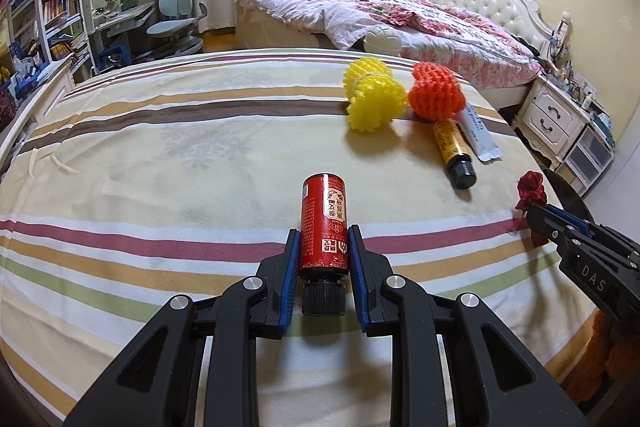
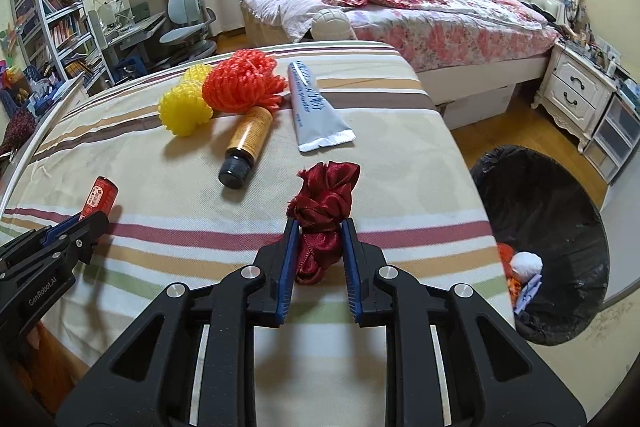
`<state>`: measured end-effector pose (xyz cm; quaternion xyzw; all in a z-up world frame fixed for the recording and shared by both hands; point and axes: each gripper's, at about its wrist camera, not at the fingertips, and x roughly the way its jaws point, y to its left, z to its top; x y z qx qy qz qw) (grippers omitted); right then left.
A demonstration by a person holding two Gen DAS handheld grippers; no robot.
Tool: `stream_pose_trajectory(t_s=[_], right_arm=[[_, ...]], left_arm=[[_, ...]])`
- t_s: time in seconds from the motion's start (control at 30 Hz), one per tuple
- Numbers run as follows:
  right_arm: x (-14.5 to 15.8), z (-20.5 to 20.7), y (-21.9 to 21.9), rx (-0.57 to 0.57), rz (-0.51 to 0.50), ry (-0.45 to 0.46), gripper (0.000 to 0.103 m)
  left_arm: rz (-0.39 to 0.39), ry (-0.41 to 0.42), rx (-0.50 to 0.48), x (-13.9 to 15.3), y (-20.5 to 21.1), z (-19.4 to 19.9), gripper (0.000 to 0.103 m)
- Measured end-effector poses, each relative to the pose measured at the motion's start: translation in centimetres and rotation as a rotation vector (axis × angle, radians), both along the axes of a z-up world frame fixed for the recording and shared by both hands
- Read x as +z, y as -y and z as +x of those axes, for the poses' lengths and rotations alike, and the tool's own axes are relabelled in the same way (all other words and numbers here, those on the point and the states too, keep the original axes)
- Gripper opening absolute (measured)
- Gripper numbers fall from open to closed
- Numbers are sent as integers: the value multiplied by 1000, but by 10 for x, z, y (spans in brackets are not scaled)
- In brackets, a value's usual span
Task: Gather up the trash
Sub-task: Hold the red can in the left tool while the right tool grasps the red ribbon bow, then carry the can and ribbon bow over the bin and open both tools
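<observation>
My left gripper (image 1: 323,233) is shut on a small red bottle (image 1: 323,223) with a black cap, held just over the striped bedcover (image 1: 160,155). My right gripper (image 2: 319,227) is shut on a crumpled dark red ribbon (image 2: 326,203) near the cover's right edge. Farther back on the cover lie a yellow foam net (image 1: 372,93), an orange foam net (image 1: 434,91), an amber bottle (image 1: 454,151) with a black cap and a grey tube (image 1: 478,131). The right gripper (image 1: 538,217) with the ribbon (image 1: 530,193) shows at the right of the left wrist view.
A bin lined with a black bag (image 2: 548,211) stands on the floor right of the striped surface, with some trash inside. Behind are a bed with a floral quilt (image 2: 400,7), a white nightstand (image 2: 580,95), a desk chair (image 2: 188,23) and bookshelves (image 2: 52,11).
</observation>
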<state>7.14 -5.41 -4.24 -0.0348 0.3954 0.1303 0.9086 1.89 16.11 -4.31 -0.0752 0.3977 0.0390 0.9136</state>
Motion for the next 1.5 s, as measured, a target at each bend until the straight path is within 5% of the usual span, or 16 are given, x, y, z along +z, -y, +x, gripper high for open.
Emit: stream_pose_trajectory(t_s=[0.53,1.5], right_arm=[[13,-16,75,-138,-10,49,21],[2,28,217,-382,-11,51,22]], left_arm=[[-4,52,-159,18,80,7,25],[47,71,-449,16,259,77,25]])
